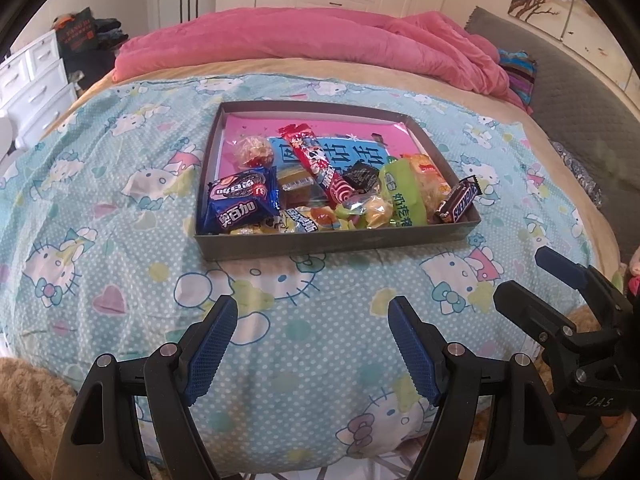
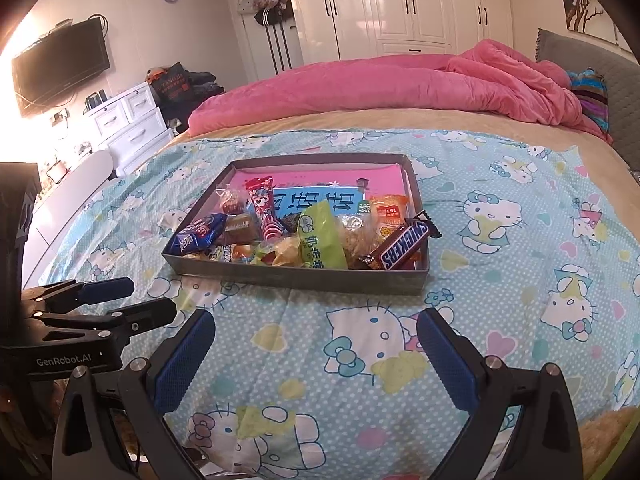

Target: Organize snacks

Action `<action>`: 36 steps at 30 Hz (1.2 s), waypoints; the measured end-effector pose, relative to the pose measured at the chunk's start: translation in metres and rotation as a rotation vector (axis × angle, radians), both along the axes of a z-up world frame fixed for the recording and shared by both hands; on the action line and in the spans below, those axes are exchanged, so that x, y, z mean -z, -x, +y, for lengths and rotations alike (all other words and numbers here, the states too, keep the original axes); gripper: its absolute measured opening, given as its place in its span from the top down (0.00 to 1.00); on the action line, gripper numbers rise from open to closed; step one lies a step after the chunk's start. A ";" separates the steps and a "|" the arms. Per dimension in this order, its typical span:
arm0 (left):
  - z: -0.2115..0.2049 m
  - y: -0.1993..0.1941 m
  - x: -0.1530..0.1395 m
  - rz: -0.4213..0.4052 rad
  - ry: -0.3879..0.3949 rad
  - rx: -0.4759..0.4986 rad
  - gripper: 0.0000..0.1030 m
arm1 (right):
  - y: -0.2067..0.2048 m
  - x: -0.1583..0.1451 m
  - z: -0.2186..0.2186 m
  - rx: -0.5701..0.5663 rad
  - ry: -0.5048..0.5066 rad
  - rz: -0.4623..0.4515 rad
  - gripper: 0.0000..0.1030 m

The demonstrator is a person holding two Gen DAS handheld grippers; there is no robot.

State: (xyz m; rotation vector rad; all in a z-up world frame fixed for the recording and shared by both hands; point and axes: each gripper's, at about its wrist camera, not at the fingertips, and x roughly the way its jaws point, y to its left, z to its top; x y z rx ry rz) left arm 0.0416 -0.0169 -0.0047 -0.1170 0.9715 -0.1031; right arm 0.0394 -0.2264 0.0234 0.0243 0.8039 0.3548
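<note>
A shallow grey box (image 1: 320,242) (image 2: 296,278) with a pink bottom lies on the cartoon-cat bedsheet. Several snacks are heaped in its near half: a blue cookie pack (image 1: 242,200) (image 2: 196,234), a long red candy stick (image 1: 316,162) (image 2: 264,208), a green pack (image 1: 402,194) (image 2: 322,236) and a Snickers bar (image 1: 458,200) (image 2: 402,246) at the right wall. My left gripper (image 1: 312,344) hovers open over bare sheet in front of the box. My right gripper (image 2: 316,356) is open too, beside it and just as far from the box. Both hold nothing.
A rumpled pink duvet (image 1: 320,40) (image 2: 400,84) covers the bed's far side, with a grey headboard (image 1: 560,92) to the right. White drawers (image 2: 128,124) and a wall TV (image 2: 60,66) stand at the left. Wardrobe doors (image 2: 400,4) line the back wall.
</note>
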 end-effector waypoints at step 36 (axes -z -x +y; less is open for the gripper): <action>0.000 -0.001 -0.003 -0.015 -0.026 -0.020 0.23 | -0.001 0.004 -0.001 0.008 -0.006 0.014 0.01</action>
